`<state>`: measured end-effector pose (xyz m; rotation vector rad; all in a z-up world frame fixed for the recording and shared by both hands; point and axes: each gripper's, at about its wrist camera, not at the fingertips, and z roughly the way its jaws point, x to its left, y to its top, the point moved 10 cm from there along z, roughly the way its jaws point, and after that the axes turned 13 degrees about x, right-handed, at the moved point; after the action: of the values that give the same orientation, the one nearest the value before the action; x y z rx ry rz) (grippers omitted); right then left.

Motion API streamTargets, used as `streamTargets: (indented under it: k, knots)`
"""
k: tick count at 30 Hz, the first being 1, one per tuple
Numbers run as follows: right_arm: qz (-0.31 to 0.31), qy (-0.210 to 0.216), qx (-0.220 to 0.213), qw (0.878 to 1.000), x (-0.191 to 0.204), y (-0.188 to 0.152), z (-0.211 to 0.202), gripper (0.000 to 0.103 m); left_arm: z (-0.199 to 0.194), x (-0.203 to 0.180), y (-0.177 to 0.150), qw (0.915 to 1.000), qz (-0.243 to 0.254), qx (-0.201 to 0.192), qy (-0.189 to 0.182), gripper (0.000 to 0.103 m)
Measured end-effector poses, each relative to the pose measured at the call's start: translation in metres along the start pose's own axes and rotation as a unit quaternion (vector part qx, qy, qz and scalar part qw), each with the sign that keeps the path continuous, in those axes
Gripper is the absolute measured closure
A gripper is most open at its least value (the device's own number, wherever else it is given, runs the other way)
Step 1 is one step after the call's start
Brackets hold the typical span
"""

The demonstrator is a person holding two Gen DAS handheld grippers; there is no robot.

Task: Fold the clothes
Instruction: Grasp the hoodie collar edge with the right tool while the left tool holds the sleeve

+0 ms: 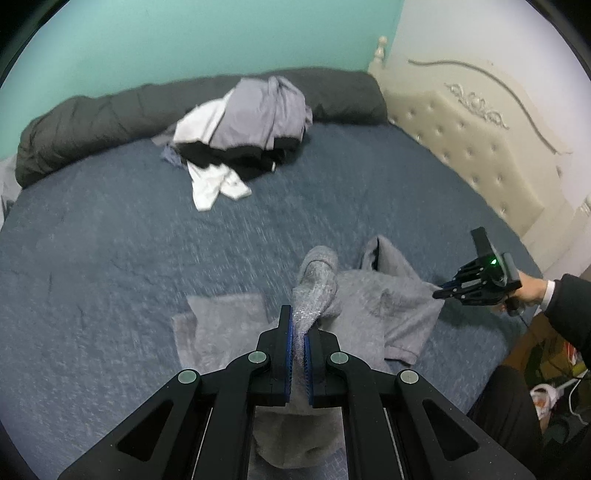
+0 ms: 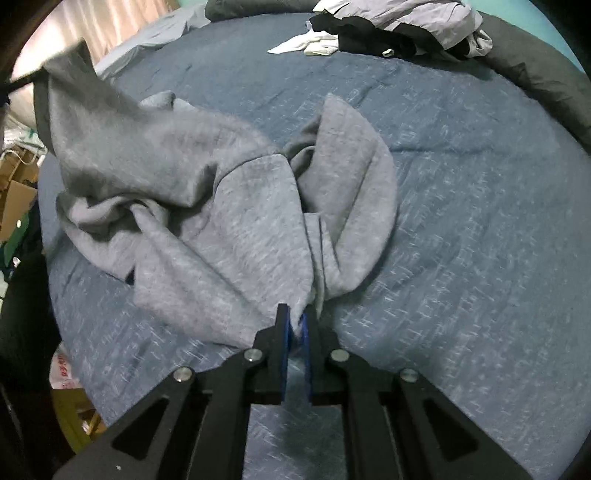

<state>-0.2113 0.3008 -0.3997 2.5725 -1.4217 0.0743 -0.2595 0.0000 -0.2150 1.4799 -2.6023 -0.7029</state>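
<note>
No lettering is showing clearly enough to read in either view. A white plastic bag (image 2: 64, 373) beside the bed, at the lower left of the right wrist view, is carrying red printed marks, but they are coming out too small and blurred to make out. Nothing else is bearing any label, brand or number.

R gripper (image 2: 295, 325) pinches grey garment (image 2: 221, 206) edge, crumpled mid-bed (image 2: 461, 221); clothes pile (image 2: 399, 26) at far edge.
</note>
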Motion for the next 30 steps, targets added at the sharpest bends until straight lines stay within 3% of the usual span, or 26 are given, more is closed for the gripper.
streamTargets:
  k: [3, 5, 10, 16, 22, 30]
  knots:
    - [0.011, 0.025, -0.036, 0.999, 0.001, 0.019, -0.024, 0.084, 0.012, -0.002, -0.005, 0.9999, 0.003, 0.011, 0.002, 0.098]
    - [0.018, 0.041, -0.062, 0.997, 0.002, 0.035, -0.041, 0.068, 0.014, -0.002, -0.007, 0.9999, 0.002, 0.011, 0.001, 0.098]
    - [0.026, 0.077, -0.083, 0.993, 0.016, 0.094, -0.053, 0.056, 0.015, -0.002, -0.006, 1.0000, 0.000, 0.008, -0.004, 0.098]
    - [0.010, 0.078, -0.046, 0.996, 0.045, 0.157, -0.016, 0.055, 0.013, -0.005, -0.008, 0.9999, 0.008, 0.005, -0.009, 0.098]
    - [-0.088, 0.039, -0.008, 0.995, 0.085, 0.174, 0.021, 0.051, 0.014, 0.006, -0.006, 0.9999, 0.000, -0.002, -0.016, 0.098]
    - [-0.151, -0.002, 0.016, 0.988, 0.108, 0.184, 0.059, 0.047, 0.028, 0.022, -0.011, 0.9997, -0.015, 0.004, -0.019, 0.098]
